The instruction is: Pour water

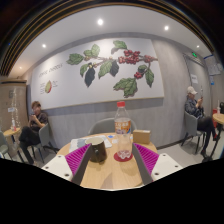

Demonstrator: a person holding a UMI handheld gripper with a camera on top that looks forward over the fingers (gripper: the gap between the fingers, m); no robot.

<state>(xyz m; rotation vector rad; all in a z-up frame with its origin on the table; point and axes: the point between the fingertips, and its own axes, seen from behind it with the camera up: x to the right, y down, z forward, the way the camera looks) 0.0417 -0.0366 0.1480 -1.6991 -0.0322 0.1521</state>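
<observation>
A clear plastic water bottle (122, 118) with a red cap and label stands upright on the light wooden table (110, 176), beyond the fingers. Just in front of it, an empty clear glass (123, 148) sits on a red coaster (123, 157). A dark mug (97, 152) stands to the left of the glass. My gripper (112, 166) is open and empty, with its pink pads (77, 160) wide apart. The mug and glass stand ahead between the two pads, and neither pad touches them.
White papers (88, 142) lie on the table behind the mug. A chair back (103, 125) stands beyond the table. A person (36, 122) sits at a table on the left and another person (192, 108) on the right. A leaf mural (110, 66) covers the back wall.
</observation>
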